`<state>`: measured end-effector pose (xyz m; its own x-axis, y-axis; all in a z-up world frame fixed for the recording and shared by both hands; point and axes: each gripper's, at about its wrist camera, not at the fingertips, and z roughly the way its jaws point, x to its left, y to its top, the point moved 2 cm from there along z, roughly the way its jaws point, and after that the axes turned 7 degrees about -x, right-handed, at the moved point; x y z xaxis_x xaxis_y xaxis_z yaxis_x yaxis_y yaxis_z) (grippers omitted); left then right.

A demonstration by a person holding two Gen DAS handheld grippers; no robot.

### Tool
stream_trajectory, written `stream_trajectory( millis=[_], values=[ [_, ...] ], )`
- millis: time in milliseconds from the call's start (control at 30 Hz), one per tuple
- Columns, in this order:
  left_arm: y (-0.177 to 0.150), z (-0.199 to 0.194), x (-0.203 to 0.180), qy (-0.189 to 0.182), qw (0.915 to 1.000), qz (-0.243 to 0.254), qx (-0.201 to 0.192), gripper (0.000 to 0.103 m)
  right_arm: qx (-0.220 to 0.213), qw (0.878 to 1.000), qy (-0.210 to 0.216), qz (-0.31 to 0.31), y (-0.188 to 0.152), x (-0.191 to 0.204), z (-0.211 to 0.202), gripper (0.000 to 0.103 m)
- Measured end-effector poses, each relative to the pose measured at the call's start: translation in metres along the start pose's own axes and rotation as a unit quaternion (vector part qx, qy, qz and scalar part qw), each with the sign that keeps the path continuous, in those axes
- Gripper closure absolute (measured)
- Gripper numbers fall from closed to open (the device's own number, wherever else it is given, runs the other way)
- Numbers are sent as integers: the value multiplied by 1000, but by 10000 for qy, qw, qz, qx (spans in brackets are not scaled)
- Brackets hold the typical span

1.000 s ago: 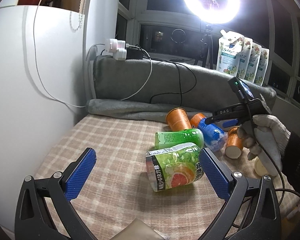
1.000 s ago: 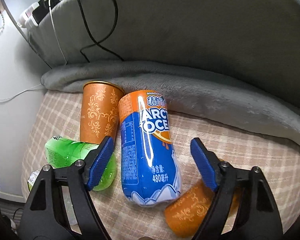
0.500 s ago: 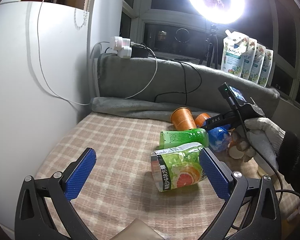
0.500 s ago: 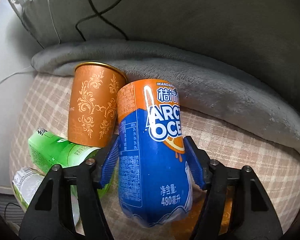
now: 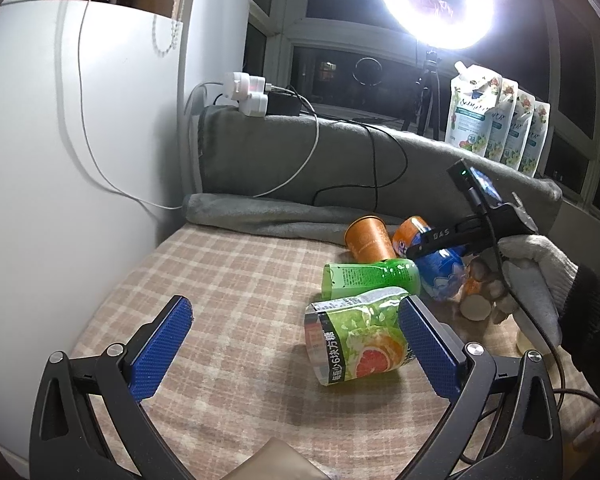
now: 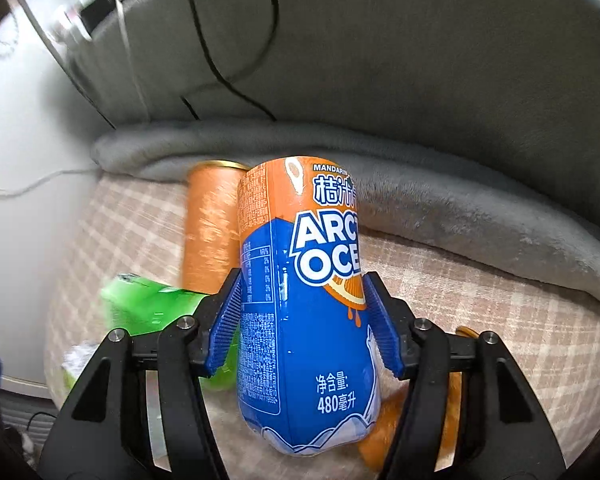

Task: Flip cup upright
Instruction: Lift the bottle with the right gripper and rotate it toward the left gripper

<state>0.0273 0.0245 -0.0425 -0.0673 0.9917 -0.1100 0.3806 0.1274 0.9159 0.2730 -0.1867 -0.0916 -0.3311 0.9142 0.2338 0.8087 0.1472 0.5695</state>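
Note:
My right gripper [image 6: 306,328] is shut on the blue-and-orange Arctic Ocean cup [image 6: 300,300], its blue pads pressed on both sides of the body. The cup is lifted a little and tilts up off the checked cloth. In the left wrist view the same cup [image 5: 440,272] shows under the right gripper [image 5: 424,246], held by a gloved hand [image 5: 536,276]. My left gripper [image 5: 296,344] is open and low over the cloth; its right pad is next to a lying green grapefruit-label cup [image 5: 356,344].
An orange patterned cup [image 6: 208,228] stands behind the held cup. A green cup [image 6: 156,312] lies to its left, and another orange cup [image 6: 384,440] lies under it. A grey blanket roll [image 6: 460,208] and cushion with cables bound the back. A white wall [image 5: 60,160] is at the left.
My right gripper closed on the Arctic Ocean cup and began lifting and tilting it up. The left gripper stayed open and drew back slightly.

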Motion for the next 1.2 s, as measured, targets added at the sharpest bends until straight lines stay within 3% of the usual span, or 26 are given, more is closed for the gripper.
stream_trajectory(
  millis=[233, 400, 533, 767, 900, 1033, 1200],
  values=[
    [5, -6, -7, -223, 9998, -16, -6, 1, -437, 9974, 478, 322, -16, 2, -63, 41],
    [3, 0, -11, -620, 9971, -248, 357, 1, -396, 9951, 685, 599, -58, 0, -104, 41],
    [-2, 6, -18, -882, 9932, -386, 661, 1, -233, 9928, 699, 941, -100, -5, -112, 40],
    [-11, 10, -45, -1353, 9844, -275, 1095, 1, 276, 9795, 928, 1764, -153, -10, -87, 39],
    [-18, 12, -62, -1677, 9756, -179, 1408, 1, 370, 9781, 819, 1880, -165, -10, -75, 37],
    [-27, 19, -76, -2016, 9607, -297, 1885, 1, 397, 9767, 848, 1929, -171, -12, -69, 36],
    [-33, 24, -85, -2004, 9580, -264, 2036, 3, 150, 9804, 861, 1767, -171, -18, -87, 31]
  ],
)
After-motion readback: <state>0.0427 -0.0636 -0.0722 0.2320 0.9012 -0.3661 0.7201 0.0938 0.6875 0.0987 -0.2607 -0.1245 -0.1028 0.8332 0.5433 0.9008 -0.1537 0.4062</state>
